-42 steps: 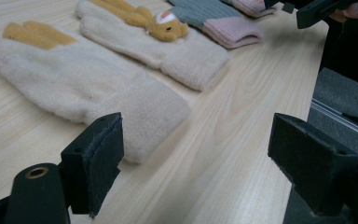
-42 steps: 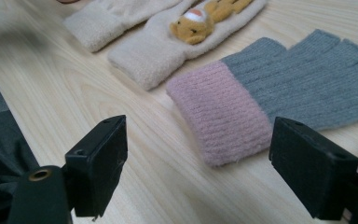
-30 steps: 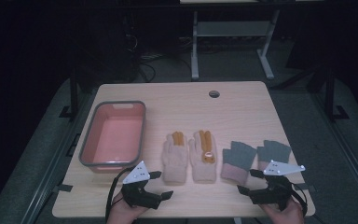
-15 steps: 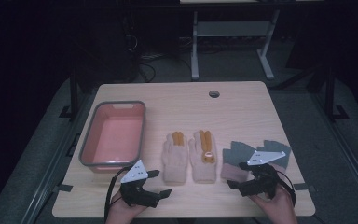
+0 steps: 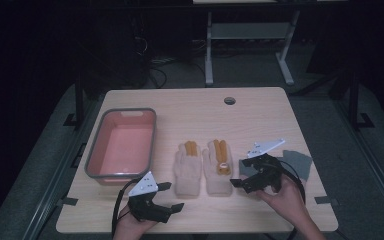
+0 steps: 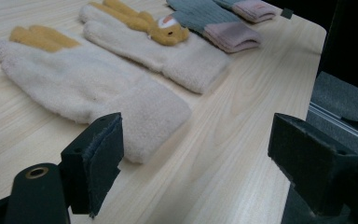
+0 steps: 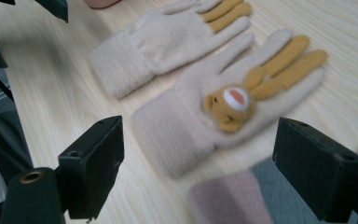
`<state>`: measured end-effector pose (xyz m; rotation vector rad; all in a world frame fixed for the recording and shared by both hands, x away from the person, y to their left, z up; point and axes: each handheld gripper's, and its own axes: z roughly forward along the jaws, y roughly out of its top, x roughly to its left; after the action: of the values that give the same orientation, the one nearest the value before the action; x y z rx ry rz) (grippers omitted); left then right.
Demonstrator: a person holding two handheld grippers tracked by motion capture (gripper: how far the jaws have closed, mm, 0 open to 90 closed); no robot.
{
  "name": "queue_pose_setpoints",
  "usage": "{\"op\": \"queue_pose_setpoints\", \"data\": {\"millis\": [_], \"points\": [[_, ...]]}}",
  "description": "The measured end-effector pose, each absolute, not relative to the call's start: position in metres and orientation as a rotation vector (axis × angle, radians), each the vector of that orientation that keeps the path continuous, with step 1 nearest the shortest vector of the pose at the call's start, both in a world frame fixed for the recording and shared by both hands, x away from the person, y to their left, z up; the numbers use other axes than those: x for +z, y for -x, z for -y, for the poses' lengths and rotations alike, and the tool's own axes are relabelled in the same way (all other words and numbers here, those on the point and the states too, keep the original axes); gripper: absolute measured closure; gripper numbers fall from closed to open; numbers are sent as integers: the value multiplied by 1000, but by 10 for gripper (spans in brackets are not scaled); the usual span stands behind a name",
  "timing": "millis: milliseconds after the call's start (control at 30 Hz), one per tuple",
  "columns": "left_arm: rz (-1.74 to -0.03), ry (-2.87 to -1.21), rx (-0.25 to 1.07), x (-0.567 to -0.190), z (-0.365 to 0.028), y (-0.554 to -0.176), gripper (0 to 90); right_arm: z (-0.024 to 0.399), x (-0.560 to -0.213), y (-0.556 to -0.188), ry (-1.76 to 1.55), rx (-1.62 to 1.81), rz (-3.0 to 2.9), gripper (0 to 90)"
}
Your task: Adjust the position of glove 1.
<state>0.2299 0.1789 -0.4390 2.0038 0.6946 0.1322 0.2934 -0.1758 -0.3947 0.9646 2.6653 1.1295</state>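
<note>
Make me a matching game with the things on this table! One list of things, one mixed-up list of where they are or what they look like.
Things:
1. Pink tub
2. Cream glove with the bear face
3. Grey gloves
4. Left tool

Descriptions:
A. Open, at the near edge of the table
B. By the right edge of the table
C. Has nothing in it, on the left side
D. In the middle, orange fingers, just ahead of the right tool

Pairs: 1-C, 2-D, 3-B, 4-A

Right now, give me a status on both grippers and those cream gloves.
Left gripper open, low. Right gripper open, facing bear glove, not touching. Plain glove beside it. Nothing in the way.
</note>
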Motion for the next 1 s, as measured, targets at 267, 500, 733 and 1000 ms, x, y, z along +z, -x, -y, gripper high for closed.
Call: {"op": "queue_pose_setpoints", "data": {"millis": [267, 500, 733, 1000], "points": [[-698, -1995, 136, -438, -182, -230, 181, 158, -396, -312, -923, 1079, -2699, 163], [-700, -1998, 132, -438, -181, -231, 181, 144, -397, -332, -936, 1045, -2728, 169], [-704, -1992, 131, -439, -181, -231, 181, 133, -409, -342, -912, 988, -2767, 212], [-704, -1990, 135, -438, -182, -231, 181, 122, -426, -350, -910, 904, -2782, 341]]}}
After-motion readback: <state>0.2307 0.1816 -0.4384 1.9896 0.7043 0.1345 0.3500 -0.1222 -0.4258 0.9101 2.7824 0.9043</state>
